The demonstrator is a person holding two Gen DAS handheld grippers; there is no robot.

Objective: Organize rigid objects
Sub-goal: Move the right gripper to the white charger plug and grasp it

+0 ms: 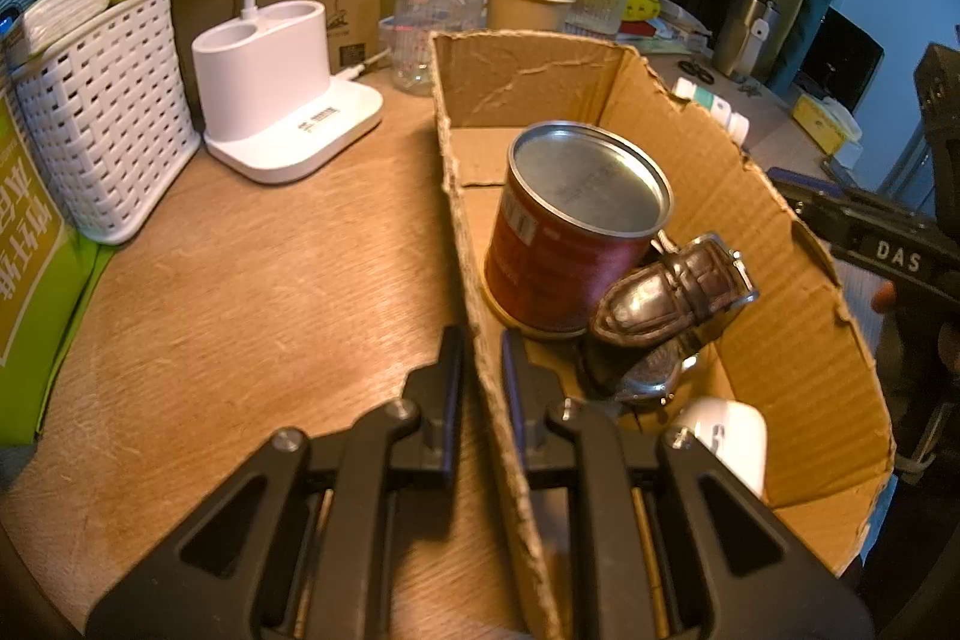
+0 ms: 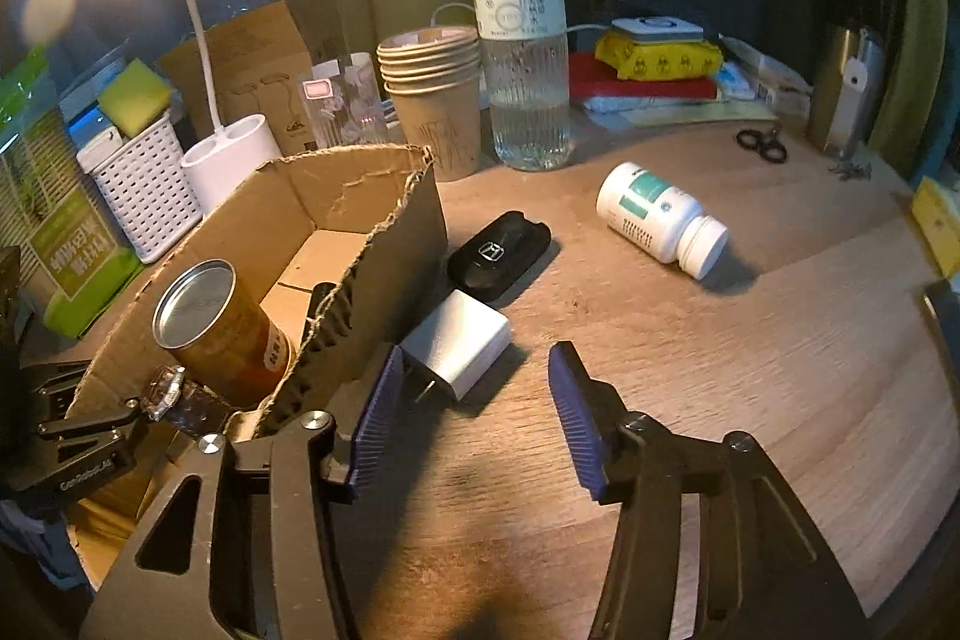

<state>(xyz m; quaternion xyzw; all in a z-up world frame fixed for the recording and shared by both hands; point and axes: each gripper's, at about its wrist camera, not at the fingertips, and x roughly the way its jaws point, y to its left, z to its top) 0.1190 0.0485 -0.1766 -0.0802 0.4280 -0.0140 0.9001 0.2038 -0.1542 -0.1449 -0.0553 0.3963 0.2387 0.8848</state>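
Note:
An open cardboard box (image 1: 780, 340) sits on the wooden table and holds a red tin can (image 1: 576, 232), a brown-strapped watch (image 1: 672, 292) and a white object (image 1: 726, 430). My left gripper (image 1: 483, 370) is shut on the box's near left wall, one finger on each side. In the right wrist view, my right gripper (image 2: 474, 388) hangs open just above the table, right of the box (image 2: 384, 214). A white charger plug (image 2: 462, 340) lies just ahead of its left finger. Beyond it lie a black car key (image 2: 498, 256) and a white pill bottle (image 2: 660, 217) on its side.
At the back stand a water bottle (image 2: 522, 40), stacked paper cups (image 2: 432, 100), a white lamp base (image 1: 270, 82) and a white woven basket (image 1: 102, 118). Small scissors (image 2: 762, 142) and a steel tumbler (image 2: 846, 88) are at the far right.

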